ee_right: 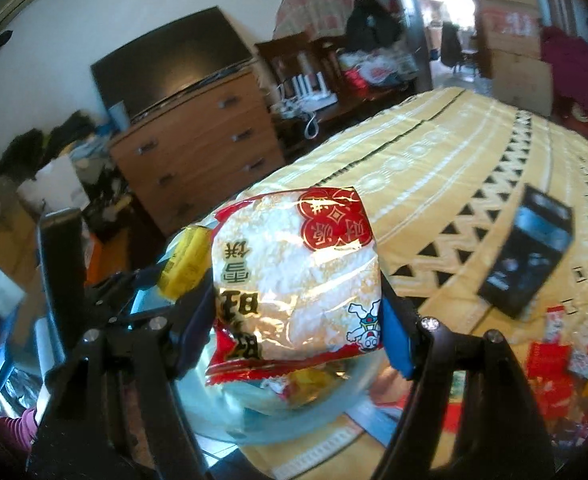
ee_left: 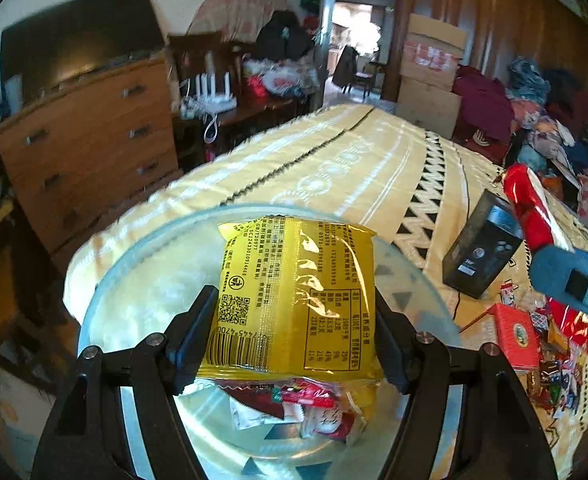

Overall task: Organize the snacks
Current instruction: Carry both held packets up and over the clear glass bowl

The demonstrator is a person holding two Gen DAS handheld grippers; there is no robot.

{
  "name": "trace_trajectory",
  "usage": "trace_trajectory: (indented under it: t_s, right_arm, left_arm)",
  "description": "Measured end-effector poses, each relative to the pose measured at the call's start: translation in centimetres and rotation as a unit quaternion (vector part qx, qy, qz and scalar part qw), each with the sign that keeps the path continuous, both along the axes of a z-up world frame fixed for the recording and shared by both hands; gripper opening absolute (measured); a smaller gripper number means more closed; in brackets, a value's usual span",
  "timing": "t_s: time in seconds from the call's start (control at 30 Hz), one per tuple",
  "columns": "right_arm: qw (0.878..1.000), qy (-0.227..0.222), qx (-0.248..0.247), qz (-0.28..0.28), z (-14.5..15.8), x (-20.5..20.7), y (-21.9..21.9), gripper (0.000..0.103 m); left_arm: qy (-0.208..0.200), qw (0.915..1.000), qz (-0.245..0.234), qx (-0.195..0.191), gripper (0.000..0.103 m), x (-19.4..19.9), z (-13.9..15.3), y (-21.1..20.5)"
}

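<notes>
Cluttered bedroom, yellow bedspread (ee_left: pixel 354 152); left tongs (ee_left: pixel 294 332) grip yellow packet (ee_left: pixel 294 296), right tongs (ee_right: pixel 294 316) grip red-white packet (ee_right: pixel 294 280).

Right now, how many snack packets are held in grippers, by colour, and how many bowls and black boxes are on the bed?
Yellow packet, in left gripper: 1
Red-and-white packet, in right gripper: 1
Glass bowl: 1
Black box: 1
Total: 4

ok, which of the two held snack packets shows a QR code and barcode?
The yellow packet in the left tool; the right tool's red-and-white packet shows large characters and a cartoon.
</notes>
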State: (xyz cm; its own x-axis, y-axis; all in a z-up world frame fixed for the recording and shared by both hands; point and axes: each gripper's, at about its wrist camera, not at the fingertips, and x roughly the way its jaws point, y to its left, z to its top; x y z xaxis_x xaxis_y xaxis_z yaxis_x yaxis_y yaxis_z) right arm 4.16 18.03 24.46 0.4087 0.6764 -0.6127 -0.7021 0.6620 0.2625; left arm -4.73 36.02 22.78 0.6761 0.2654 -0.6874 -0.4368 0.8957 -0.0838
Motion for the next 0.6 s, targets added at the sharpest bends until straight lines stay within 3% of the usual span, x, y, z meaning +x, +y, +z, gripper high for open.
trace_trajectory:
  t_s: [0.2, 0.6]
  right_arm:
    - [0.999, 0.020, -0.022, 0.016, -1.8, 0.4, 3.2, 0.073]
    - [0.999, 0.035, -0.036, 0.019, -3.2, 1.1, 5.7, 0.073]
  left_arm:
    - [0.023, 0.9990, 0.013, -0.036, 0.073, 0.0, -2.1, 2.4]
    - [0.042, 0.9976, 0.018, -0.053, 0.073, 0.7, -3.6, 3.9]
